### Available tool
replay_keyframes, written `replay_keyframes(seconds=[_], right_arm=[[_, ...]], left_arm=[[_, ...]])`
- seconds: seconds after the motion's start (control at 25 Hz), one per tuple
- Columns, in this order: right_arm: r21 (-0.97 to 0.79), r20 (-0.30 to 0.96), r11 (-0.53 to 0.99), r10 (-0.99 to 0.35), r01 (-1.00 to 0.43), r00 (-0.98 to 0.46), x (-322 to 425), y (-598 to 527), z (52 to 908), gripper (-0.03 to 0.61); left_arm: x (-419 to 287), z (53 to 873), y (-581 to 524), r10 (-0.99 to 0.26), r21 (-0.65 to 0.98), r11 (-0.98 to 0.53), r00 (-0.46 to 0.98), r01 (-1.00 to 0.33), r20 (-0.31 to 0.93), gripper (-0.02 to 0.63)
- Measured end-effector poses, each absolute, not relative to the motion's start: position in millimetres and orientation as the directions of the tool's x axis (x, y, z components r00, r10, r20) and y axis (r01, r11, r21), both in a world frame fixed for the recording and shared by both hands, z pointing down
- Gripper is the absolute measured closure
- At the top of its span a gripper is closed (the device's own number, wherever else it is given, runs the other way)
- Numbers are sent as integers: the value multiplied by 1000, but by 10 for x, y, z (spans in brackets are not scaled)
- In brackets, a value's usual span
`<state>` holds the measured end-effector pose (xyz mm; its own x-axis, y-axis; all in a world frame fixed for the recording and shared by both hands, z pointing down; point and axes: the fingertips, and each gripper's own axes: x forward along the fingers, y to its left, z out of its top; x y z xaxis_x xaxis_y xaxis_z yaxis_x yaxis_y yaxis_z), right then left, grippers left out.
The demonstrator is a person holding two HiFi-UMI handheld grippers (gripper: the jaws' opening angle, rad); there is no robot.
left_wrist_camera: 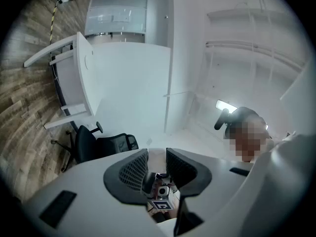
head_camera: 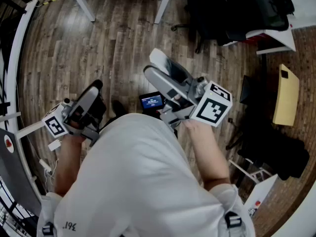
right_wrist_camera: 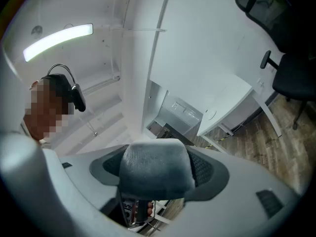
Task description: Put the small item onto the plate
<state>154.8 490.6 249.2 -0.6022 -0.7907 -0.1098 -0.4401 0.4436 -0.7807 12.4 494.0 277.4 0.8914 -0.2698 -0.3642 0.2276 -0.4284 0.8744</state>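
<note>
No plate shows in any view. In the right gripper view a grey, felt-like block [right_wrist_camera: 155, 169] fills the whole gap between the jaws of my right gripper [right_wrist_camera: 158, 154], which stand wide and are shut on it. In the head view the right gripper [head_camera: 150, 64] is held out in front of the person's white shirt, its marker cube [head_camera: 212, 108] by the hand; the block cannot be made out there. My left gripper [head_camera: 94, 90] is held at the left, away from the right one. The left gripper [left_wrist_camera: 157, 164] has a narrow gap between its pads, with nothing in it.
Wood floor [head_camera: 74, 43] lies below. White desk legs [head_camera: 86, 4] stand at the back, black office chairs [head_camera: 217, 14] at the back right, dark bags [head_camera: 274, 147] and a cardboard piece [head_camera: 285, 95] at the right. A small lit screen [head_camera: 152, 101] sits near the person's front.
</note>
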Motion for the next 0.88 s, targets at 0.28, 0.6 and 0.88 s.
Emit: replay_keyframes(seconds=[0.28, 0.6, 0.88], right_arm=[[-772, -110, 437, -807, -462, -579, 1654, 4810, 2521, 239], [-793, -67, 391, -818, -467, -571, 1674, 4800, 2637, 239], [-806, -43, 362, -825, -468, -564, 1649, 4816, 2724, 239]], left_arm=[[116, 2825, 4876, -275, 871, -434, 887, 230, -372, 497], [111, 2831, 4878, -268, 868, -439, 888, 232, -373, 497], [112, 2868, 4896, -260, 870, -436, 894, 230, -366, 497]])
